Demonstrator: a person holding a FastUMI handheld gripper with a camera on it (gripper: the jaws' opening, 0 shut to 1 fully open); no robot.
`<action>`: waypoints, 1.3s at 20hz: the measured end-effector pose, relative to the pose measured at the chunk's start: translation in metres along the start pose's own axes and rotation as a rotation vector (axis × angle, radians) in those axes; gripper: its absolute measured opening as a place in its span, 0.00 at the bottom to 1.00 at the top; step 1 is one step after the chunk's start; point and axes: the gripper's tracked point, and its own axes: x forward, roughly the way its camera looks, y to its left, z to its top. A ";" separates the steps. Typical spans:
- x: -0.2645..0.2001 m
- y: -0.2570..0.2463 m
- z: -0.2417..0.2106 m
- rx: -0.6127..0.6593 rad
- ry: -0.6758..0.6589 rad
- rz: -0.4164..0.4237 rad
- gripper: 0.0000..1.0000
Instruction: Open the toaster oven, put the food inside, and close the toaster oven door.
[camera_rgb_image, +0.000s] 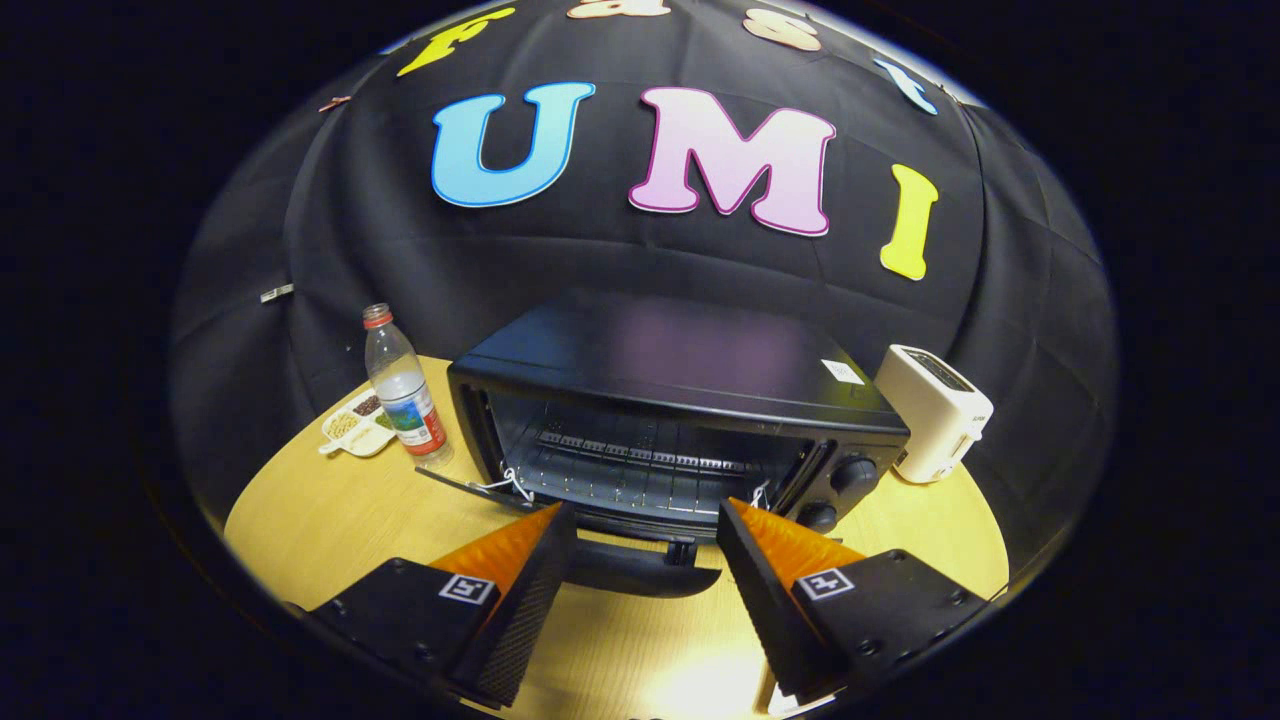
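A black toaster oven (680, 385) stands on the round wooden table (330, 510) just beyond my fingers. Its door (600, 545) hangs folded down toward me, with the dark handle (640, 570) showing between the fingers. Inside, the wire rack (640, 465) lies bare. Two knobs (850, 475) sit on the oven's right side. My gripper (645, 510) is open, fingers wide apart above the lowered door, with nothing between them. No food lies near the fingers.
A clear water bottle (405, 390) with a red cap stands left of the oven. Behind it lies a small white divided dish (358, 425) with bits of food. A white pop-up toaster (935, 410) stands right of the oven.
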 end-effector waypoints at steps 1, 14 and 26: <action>-0.003 0.002 -0.009 0.003 0.022 0.006 0.94; -0.044 -0.044 -0.072 -0.023 0.222 0.068 0.96; -0.093 -0.267 -0.145 0.052 0.394 -0.113 0.73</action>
